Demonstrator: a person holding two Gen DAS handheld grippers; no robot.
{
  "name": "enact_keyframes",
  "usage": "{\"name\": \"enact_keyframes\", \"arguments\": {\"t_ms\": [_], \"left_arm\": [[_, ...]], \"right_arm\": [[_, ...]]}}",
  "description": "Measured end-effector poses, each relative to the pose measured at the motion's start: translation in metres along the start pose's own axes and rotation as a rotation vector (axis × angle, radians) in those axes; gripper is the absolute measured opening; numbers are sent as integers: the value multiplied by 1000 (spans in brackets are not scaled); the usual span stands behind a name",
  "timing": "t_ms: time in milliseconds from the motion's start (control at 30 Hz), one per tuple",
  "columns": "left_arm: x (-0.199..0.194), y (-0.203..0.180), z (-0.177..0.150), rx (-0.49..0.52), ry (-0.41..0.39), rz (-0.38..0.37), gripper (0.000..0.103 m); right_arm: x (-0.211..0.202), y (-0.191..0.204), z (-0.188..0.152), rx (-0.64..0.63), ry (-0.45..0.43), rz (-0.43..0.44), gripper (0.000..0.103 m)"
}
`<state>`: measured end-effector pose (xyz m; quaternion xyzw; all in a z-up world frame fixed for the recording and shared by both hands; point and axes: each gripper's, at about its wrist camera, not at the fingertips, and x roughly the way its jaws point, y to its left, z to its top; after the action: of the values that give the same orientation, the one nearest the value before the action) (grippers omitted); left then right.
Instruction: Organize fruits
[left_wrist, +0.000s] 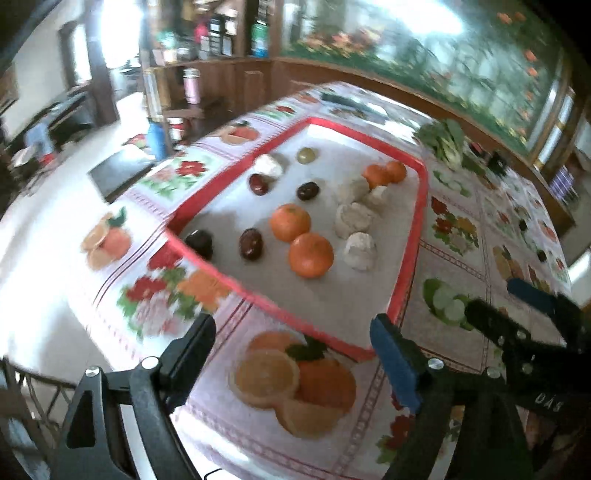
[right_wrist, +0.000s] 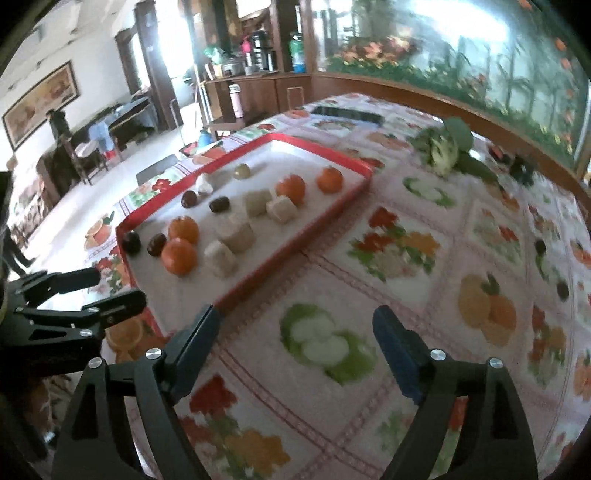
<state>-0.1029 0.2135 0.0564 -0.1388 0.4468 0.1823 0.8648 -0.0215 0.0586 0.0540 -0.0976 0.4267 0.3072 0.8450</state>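
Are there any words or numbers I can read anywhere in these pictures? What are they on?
"0A9" or close to it: pale raised marks on the black arm of the right claw, seen from the left claw's camera; blurred, so I'm unsure.
Labels on the bottles and jars on the wooden shelf: too blurred to read.
Tablecloth and red tray: only pictures, no words.

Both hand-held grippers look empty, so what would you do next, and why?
Probably reach the left hand-held gripper forward over the red-rimmed tray's near rim toward the nearest round orange fruit. Its jaws stand open with nothing between them, the fruit lies straight ahead, and the right hand-held gripper hangs over bare patterned tablecloth.
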Motion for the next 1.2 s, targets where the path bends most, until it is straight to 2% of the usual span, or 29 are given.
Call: {"name": "enact_keyframes", "arguments": {"t_ms": [133, 267, 433, 633, 967, 1133, 1200], "left_arm": [[-12, -1, -23, -79, -41, 72, 96], [-9, 0, -47, -130, 13, 91, 96], [-7, 8, -59, -180, 37, 116, 97], [-22, 12, -65, -197, -8, 136, 102], [-42, 11, -60, -218, -64, 129, 103], [-56, 14, -62, -263, -151, 170, 103], [-54, 16, -62, -283, -135, 140, 103]], "right_arm": [[-10, 0, -18, -41, -5, -12, 85], [-12, 4, -28, -59, -1, -5, 85], [-13, 11, -29, -105, 3, -8, 85], [-13, 17, -33, -136, 7, 0, 85], [-17, 24, -35, -163, 1, 11, 85], [-18, 25, -35, -169, 2, 13, 85], [-18, 25, -35, -167, 3, 15, 85]]}}
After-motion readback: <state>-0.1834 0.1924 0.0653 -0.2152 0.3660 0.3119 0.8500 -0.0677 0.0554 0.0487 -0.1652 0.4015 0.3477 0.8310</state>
